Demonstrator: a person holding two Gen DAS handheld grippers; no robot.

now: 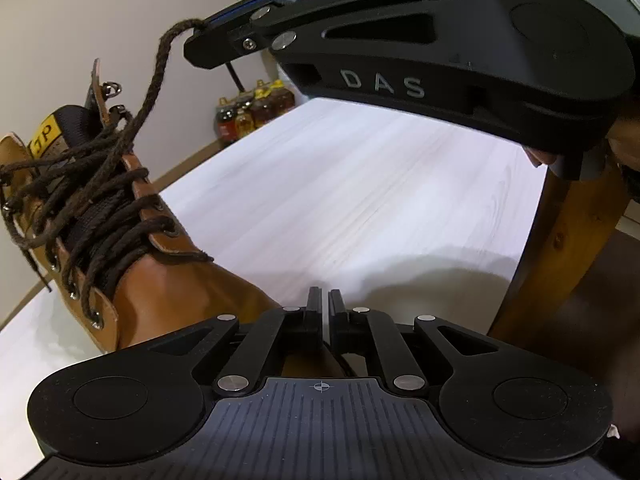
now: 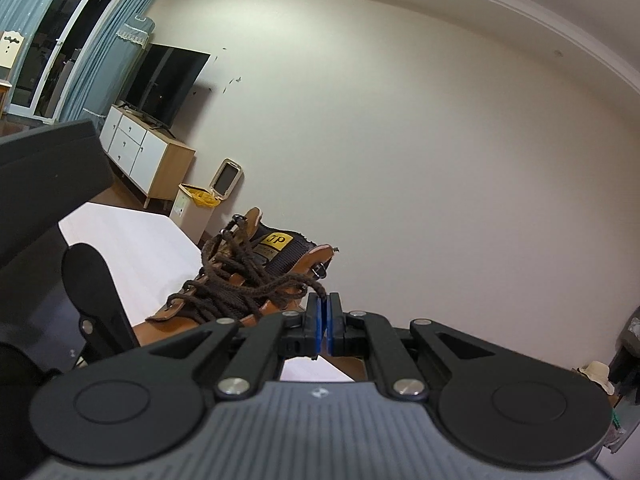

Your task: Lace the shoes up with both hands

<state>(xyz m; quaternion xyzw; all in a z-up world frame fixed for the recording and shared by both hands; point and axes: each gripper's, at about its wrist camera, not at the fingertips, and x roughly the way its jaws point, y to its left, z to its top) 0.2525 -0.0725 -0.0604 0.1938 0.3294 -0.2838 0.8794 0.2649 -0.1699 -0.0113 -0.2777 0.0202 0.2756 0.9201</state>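
A tan leather lace-up boot [image 1: 160, 284] sits on the white wood-grain tabletop [image 1: 360, 200], at the left of the left wrist view, toe toward the camera. It has a black fabric tongue, and a yellow patch [image 1: 45, 138] near the top reads "JP". Metal eyelets line both flaps, with hook-type fittings higher up at the collar. The dark brown braided lace [image 1: 154, 84] criss-crosses the tongue in loose, untidy runs, several slack loops piled over each other, and a free end hangs off the boot's left side.

The right gripper [image 1: 202, 28] comes in from the upper right of that view, its fingers pressed together on one strand of the lace, which rises from the upper eyelets to the tips. In the right wrist view the same gripper [image 2: 323, 312] shows blue pads meeting with almost no gap, the lace strand leading into them from the boot [image 2: 256, 280] just beyond.

The left gripper [image 1: 325, 308] is low over the toe, fingers narrowed to a thin slit; a bit of dark cord shows beneath them, but I cannot tell whether they grip anything.

Bottles [image 1: 252, 110] stand on the floor by the wall.
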